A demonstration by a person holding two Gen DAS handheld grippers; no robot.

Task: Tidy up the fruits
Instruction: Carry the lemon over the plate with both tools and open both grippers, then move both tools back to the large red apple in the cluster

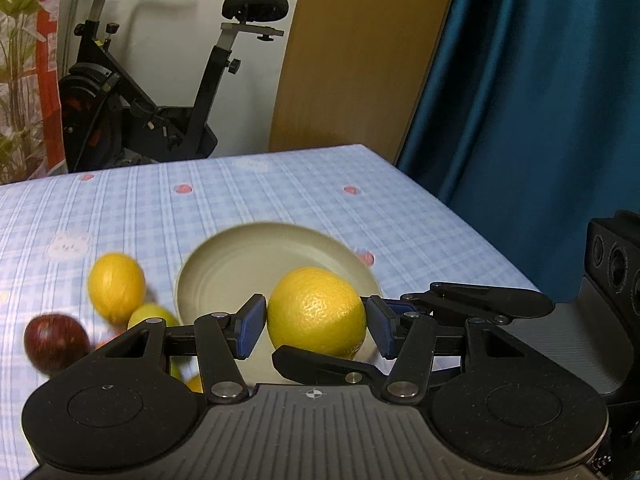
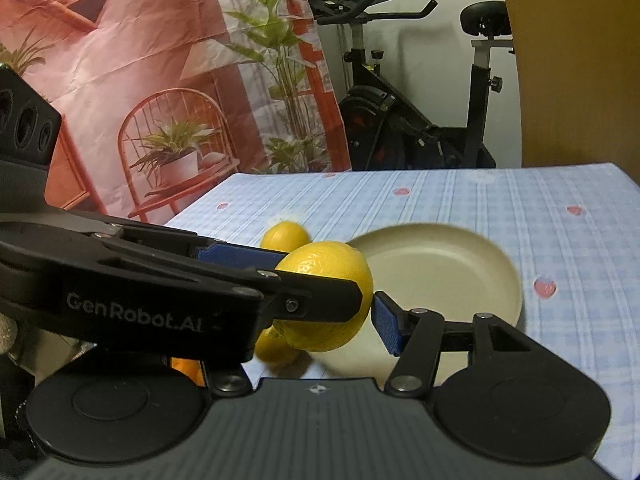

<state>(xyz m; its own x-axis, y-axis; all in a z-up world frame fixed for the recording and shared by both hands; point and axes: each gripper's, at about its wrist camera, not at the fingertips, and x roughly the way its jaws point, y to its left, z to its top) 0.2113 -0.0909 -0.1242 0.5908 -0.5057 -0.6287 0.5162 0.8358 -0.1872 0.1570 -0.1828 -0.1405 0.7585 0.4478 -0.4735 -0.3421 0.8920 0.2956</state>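
Orange (image 1: 316,312) sits right between the left gripper (image 1: 316,326) pads, which squeeze it on both sides. Its round body has no long way. To its right, the right gripper (image 2: 340,304) seems to pinch the same orange too, though one finger is hidden. Just past the fingers waits the plate (image 1: 224,256).

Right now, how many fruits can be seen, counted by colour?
yellow fruit: 3
red fruit: 1
orange fruit: 1 at least, mostly hidden
Total: 5 at least
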